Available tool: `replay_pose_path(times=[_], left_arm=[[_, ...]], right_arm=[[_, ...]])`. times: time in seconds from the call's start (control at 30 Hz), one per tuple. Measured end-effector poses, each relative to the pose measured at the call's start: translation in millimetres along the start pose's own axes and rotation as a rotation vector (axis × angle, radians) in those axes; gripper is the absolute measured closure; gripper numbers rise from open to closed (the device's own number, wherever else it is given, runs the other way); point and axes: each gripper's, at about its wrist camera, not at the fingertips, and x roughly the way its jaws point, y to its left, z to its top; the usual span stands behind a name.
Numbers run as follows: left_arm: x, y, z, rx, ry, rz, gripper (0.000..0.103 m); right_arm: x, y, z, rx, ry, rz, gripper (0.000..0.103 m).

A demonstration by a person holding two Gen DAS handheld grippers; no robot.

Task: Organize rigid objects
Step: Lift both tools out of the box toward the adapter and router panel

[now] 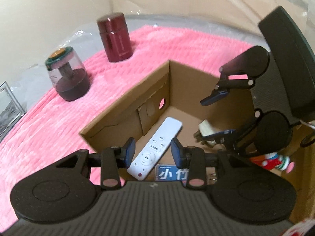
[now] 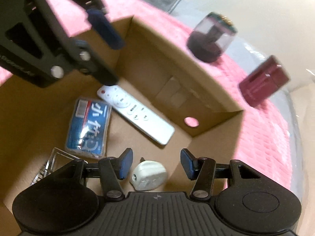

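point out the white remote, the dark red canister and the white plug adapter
white remote (image 1: 157, 147): left wrist view, button face.
dark red canister (image 1: 116, 39): left wrist view, side wall.
white plug adapter (image 2: 148, 176): right wrist view, top casing.

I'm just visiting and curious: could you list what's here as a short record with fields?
Surface: pink blanket
Container: open cardboard box
In box: white remote, blue packet, white plug
Still outside: maroon canister, clear-domed jar
Left gripper: empty, jaws apart, over the box
Right gripper: empty, jaws apart, above the plug
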Motion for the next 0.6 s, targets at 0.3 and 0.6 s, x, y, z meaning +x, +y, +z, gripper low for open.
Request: replay_pose_path(times=[0.3, 0.6], left_arm=[[-92.4, -10.6, -33.0, -0.152, -0.150, -0.022, 0.069], [-179.8, -28.5, -100.4, -0.313, -0.264, 0.001, 0.069]], right_arm=[[-95.3, 24.9, -13.2, 0.231, -0.159, -0.043, 0.053], [-185.9, 81.0, -36.1, 0.498, -0.368, 0.004, 0.053]])
